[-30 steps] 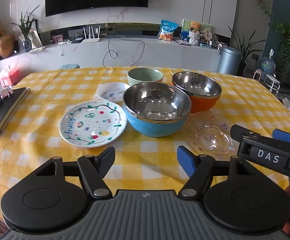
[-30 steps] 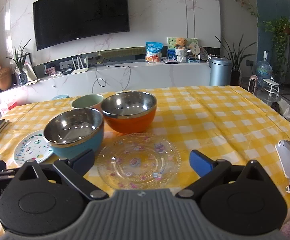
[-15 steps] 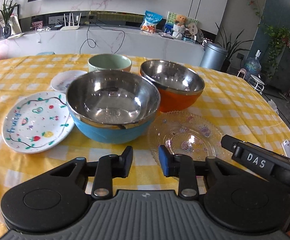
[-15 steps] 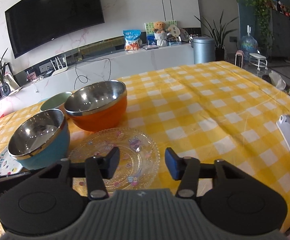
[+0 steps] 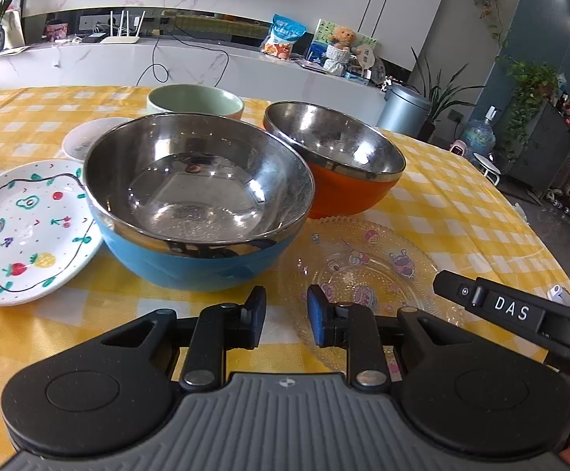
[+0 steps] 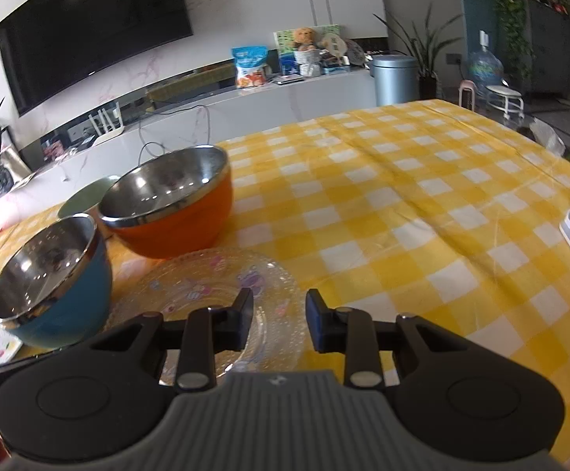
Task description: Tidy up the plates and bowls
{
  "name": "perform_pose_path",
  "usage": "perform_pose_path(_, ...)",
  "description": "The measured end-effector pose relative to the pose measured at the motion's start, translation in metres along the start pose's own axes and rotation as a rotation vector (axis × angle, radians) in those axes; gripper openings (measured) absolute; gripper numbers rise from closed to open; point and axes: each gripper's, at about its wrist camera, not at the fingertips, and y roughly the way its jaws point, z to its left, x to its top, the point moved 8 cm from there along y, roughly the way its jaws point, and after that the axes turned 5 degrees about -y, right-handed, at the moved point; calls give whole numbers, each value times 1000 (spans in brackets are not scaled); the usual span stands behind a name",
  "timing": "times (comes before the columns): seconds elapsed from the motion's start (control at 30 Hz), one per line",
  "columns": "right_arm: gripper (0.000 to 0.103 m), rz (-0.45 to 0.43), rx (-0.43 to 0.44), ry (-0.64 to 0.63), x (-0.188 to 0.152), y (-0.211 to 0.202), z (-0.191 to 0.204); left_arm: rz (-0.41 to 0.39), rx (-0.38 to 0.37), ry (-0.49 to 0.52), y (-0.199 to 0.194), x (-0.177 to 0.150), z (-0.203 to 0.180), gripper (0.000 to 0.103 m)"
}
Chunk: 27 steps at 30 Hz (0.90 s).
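1. Left claw point(image 5: 286, 322): released, with a narrow gap between the pads and nothing between them. It hovers low over the desk point(image 5: 461, 212), just short of the blue bowl point(image 5: 196, 212), with its right pad over the near rim of the clear glass plate point(image 5: 367, 271).
2. Right claw point(image 6: 279, 324): released to a similar narrow gap and holding nothing. Its left pad overlaps the near edge of the clear glass plate point(image 6: 206, 286).
3. Task items, left to right in the left wrist view: the painted fruit plate point(image 5: 30, 231) beside the blue bowl; a small white saucer point(image 5: 88, 137) and the green bowl point(image 5: 194, 100) behind; the orange bowl point(image 5: 335, 161) beside the blue bowl. All items lie separate; judged state: no stacking done.
4. Risk, slip: the glass plate lies flat, and its thin rim offers little purchase. A shallow pinch is likely to lose it.
5. Risk, collision: both claws crowd the same plate edge. Contact between them could deflect either grasp.
6. Risk, knock: the blue and orange bowls stand close to the plate. Lifting or sliding it could strike them.
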Motion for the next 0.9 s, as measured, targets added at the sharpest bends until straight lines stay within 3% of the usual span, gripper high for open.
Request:
perform_pose_path(0.2,20,57,13,84,-6,13,-12,12,-27,18,7,1,-3,30)
perform_pose_path(0.47,19,53,23,91,-6,16,-10,10,-44,8,11,2,0,30)
perform_pose_path(0.7,15,49,25,123,-6,16,-13,10,-51,27,12,3,-2,20)
perform_pose_path(0.9,13,63,30,136,-6,13,-12,13,-51,24,9,6,-1,19)
